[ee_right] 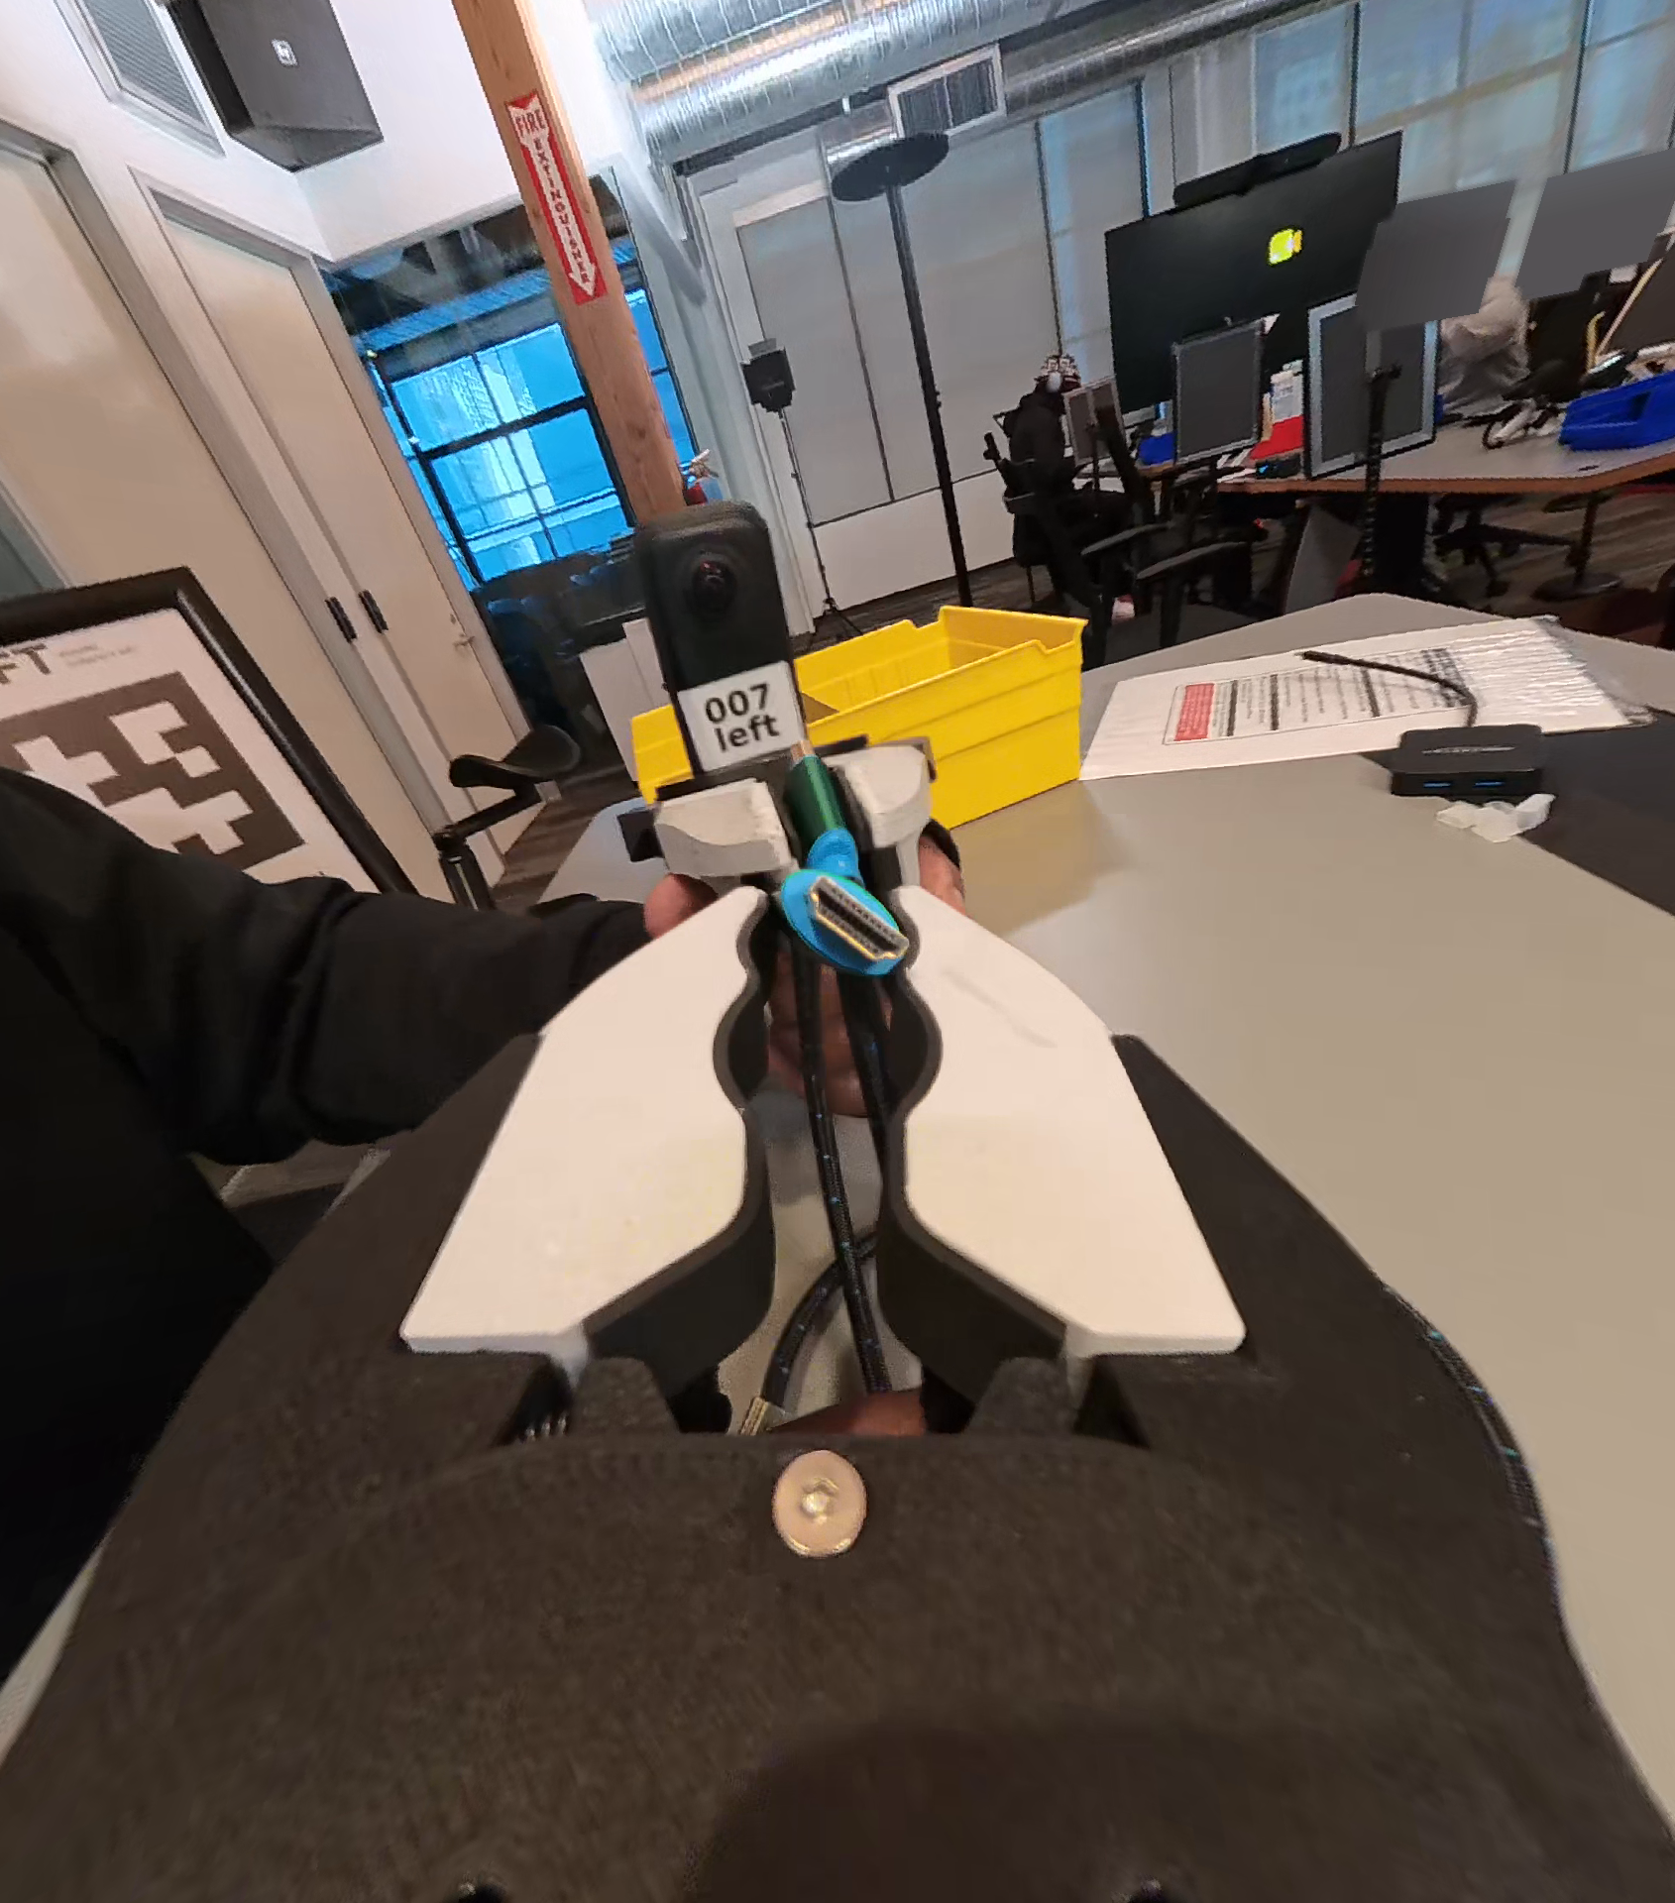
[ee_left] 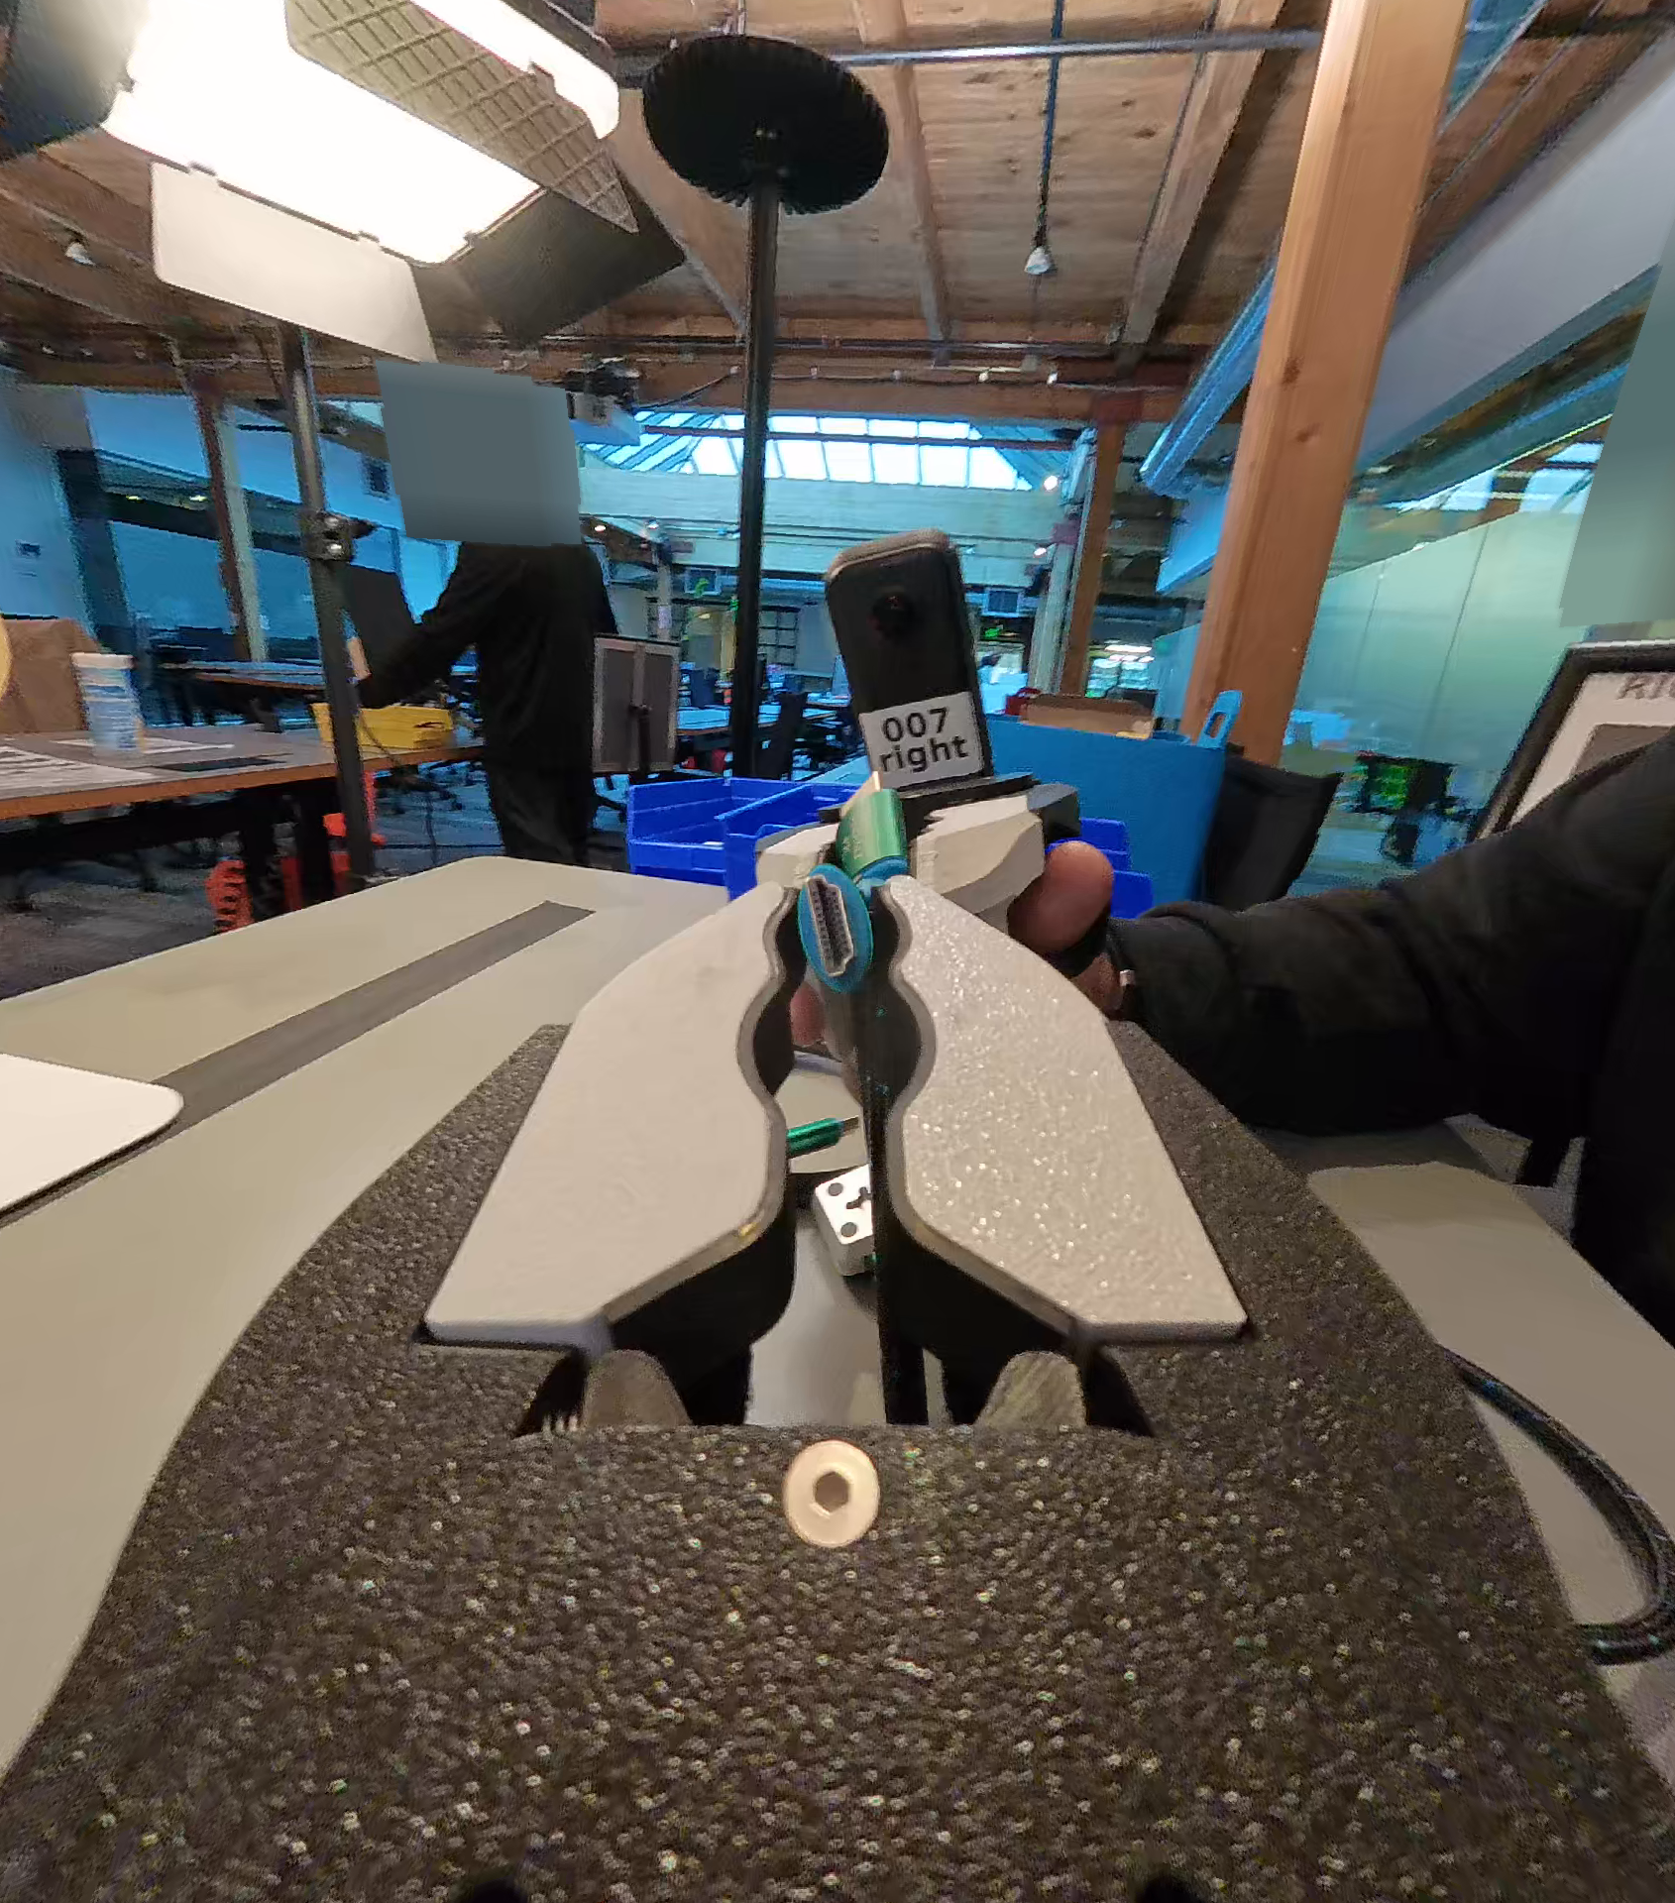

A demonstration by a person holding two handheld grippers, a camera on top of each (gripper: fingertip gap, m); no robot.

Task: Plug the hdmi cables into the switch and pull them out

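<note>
My two grippers face each other tip to tip above the grey table [ee_left: 195, 1030]. My left gripper [ee_left: 835, 908] is shut on an HDMI plug. In the right wrist view that plug's green body [ee_right: 818, 803] sits in the left gripper [ee_right: 818, 819], with its blue collar and metal end [ee_right: 854, 922] pointing at the camera. My right gripper [ee_right: 833, 917] is shut on a like plug, whose green body [ee_left: 869, 839] and open end [ee_left: 831, 932] show in the left wrist view. Black braided cables [ee_right: 839, 1184] hang between the fingers. Below lie a small silver switch [ee_left: 844, 1220] and a loose green plug [ee_left: 818, 1131].
A yellow bin [ee_right: 967, 700], printed sheets [ee_right: 1328, 711] and a black hub [ee_right: 1472, 757] sit at the table's far side. Blue bins [ee_left: 700, 824], a light stand [ee_left: 329, 618] and a standing person [ee_left: 524, 700] are beyond the table. A white pad [ee_left: 10, 1133] lies to the left. Less than 4 cm separates the two grippers' tips.
</note>
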